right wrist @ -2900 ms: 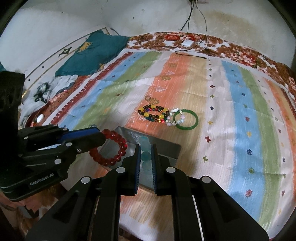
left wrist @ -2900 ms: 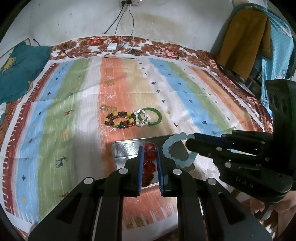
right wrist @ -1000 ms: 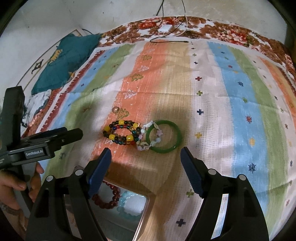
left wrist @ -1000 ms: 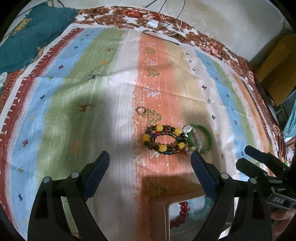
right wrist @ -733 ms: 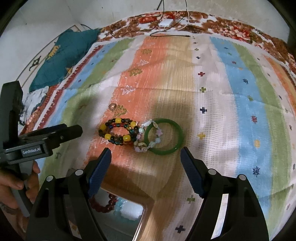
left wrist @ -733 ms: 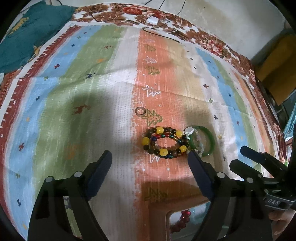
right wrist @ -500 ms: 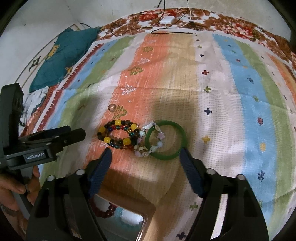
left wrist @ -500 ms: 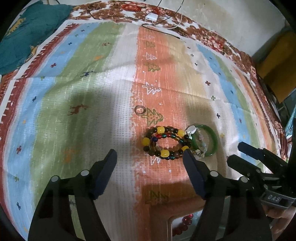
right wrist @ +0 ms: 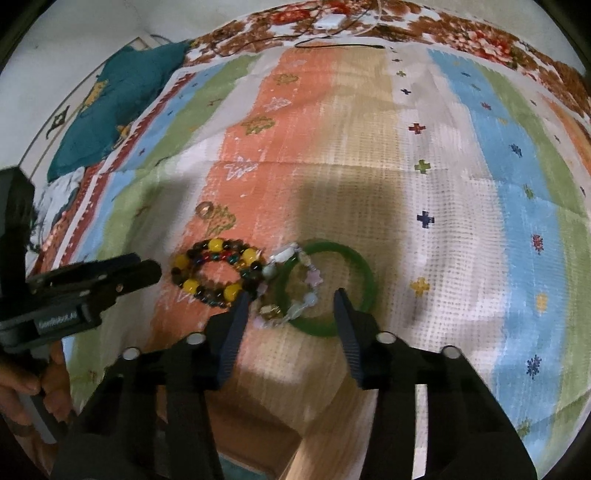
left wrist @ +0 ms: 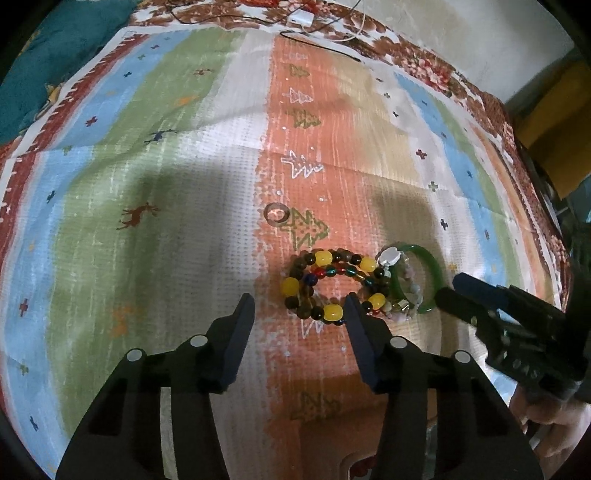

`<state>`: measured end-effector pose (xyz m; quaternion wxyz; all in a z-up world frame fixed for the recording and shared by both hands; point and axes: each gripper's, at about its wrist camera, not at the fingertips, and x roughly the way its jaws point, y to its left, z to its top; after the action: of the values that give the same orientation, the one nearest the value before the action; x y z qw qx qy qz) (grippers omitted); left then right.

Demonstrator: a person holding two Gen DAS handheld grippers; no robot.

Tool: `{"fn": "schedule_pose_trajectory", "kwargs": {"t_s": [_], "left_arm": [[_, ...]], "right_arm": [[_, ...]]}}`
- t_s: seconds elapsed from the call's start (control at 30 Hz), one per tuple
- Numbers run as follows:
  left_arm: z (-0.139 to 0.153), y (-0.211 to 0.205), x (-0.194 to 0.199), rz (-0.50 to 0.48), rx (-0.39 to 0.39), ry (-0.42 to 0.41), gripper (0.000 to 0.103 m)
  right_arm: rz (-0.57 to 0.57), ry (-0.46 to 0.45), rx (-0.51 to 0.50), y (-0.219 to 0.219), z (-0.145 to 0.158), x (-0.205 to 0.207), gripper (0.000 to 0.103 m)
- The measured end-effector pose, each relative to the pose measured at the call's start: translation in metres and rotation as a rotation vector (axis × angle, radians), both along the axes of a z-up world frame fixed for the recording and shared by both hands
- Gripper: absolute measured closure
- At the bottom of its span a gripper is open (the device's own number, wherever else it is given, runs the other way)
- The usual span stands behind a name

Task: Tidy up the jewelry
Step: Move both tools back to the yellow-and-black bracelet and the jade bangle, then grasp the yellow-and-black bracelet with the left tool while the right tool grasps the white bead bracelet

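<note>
Spread across a bed, a striped blanket [left wrist: 207, 155] in orange, green, blue and white, printed with small trees, deer and crosses. At the far left edge, a teal pillow [right wrist: 114, 96]; along the far floral border, a white charger [left wrist: 301, 17] with dark cables. Low in the left wrist view, the left claw [left wrist: 299, 314], jaws spread wide, nothing between the pads, hovering just short of a beaded bracelet [left wrist: 325, 286] with yellow, dark, red and teal beads; its right finger partly covering the bracelet's near right edge. Reaching in from the right of that view, the right claw [left wrist: 452, 290], tips near a green bangle [left wrist: 432, 266]. In the right wrist view, the right claw [right wrist: 290, 304] likewise spread and holding nothing, fingers straddling the near arc of the green bangle [right wrist: 364, 273] and a pastel charm bracelet [right wrist: 295, 291] lying across the bangle's left side, touching the beaded bracelet [right wrist: 218, 271]. Beyond the beads, apart from them, a small ring [left wrist: 275, 214] lying flat on the orange stripe. At the bottom edge of the left wrist view, a sliver of red beads [left wrist: 364, 470], mostly cut off.
</note>
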<state>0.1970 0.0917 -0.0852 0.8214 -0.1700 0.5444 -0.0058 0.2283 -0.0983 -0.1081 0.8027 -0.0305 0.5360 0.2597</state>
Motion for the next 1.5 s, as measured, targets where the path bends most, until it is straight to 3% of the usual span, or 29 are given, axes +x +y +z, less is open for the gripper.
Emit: {"fn": "schedule_pose_trajectory", "kwargs": {"t_s": [0.43,1.0,1.13,1.17,1.5], "left_arm": [[-0.013,0.003,0.013,-0.014,0.029,0.032,0.065],[-0.033,0.002,0.022,-0.049,0.103,0.072,0.074],[-0.035,0.001,0.024,-0.047,0.124,0.071,0.082],[-0.035,0.001,0.024,-0.047,0.127,0.072,0.088],[-0.024,0.011,0.022,-0.035,0.070,0.052,0.091]], "right_arm": [[0.003,0.044,-0.024,0.010,-0.022,0.019,0.066],[-0.017,0.063,-0.069,0.012,-0.042,0.035,0.082],[-0.012,0.054,-0.080,0.011,-0.043,0.033,0.085],[-0.009,0.054,-0.082,0.011,-0.043,0.032,0.088],[0.030,0.036,-0.088,0.014,-0.037,0.028,0.095]]}}
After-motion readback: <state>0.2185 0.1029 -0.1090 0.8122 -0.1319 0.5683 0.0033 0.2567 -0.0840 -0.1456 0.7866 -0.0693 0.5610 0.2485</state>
